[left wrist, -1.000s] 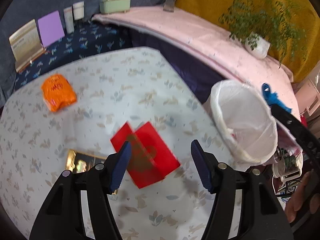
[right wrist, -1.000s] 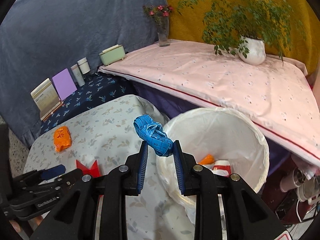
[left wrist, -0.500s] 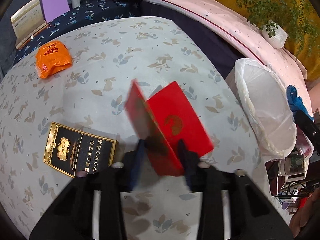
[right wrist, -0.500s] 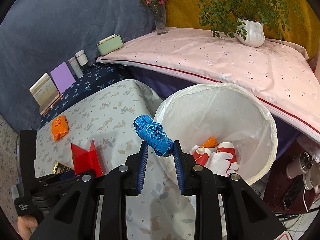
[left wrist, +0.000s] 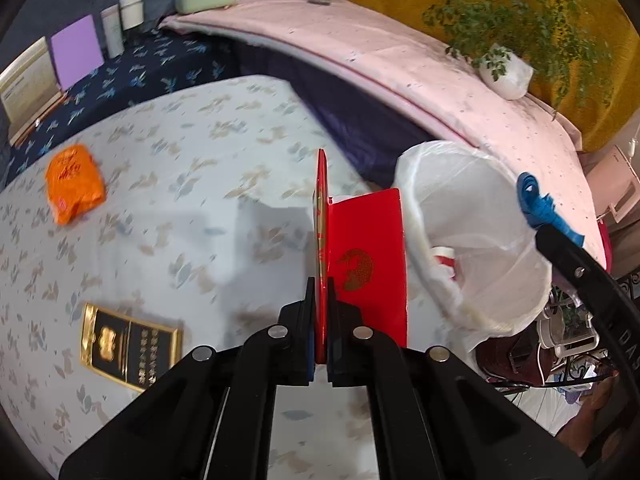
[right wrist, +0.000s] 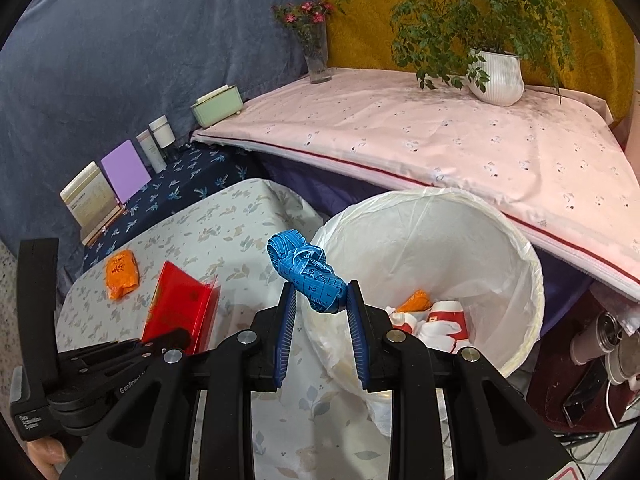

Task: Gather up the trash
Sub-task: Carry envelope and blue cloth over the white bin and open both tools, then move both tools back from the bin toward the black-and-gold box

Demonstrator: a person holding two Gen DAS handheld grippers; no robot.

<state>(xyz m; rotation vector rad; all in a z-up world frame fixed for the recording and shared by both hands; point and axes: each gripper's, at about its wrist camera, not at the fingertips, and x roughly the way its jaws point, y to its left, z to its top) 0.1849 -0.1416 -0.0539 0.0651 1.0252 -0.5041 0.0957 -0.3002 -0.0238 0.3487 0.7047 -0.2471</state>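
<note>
My left gripper (left wrist: 319,300) is shut on a red folded card (left wrist: 368,256) and holds it upright above the floral table, just left of the white-lined trash bin (left wrist: 472,240). The card also shows in the right wrist view (right wrist: 180,308). My right gripper (right wrist: 320,304) is shut on a bundled blue measuring tape (right wrist: 306,274), held over the near left rim of the bin (right wrist: 520,256). The tape also shows in the left wrist view (left wrist: 536,204). Orange and red-white trash (right wrist: 432,316) lies in the bin.
An orange packet (left wrist: 74,188) and a black-and-gold box (left wrist: 128,344) lie on the floral table (left wrist: 200,152). Books, bottles and a green box (right wrist: 216,106) stand on the dark shelf behind. A pink-covered surface carries a potted plant (right wrist: 496,80) and a vase (right wrist: 316,56).
My left gripper has closed on the red card and lifted it off the table toward the bin. My right gripper has stayed shut on the blue tape and moved closer over the bin's rim.
</note>
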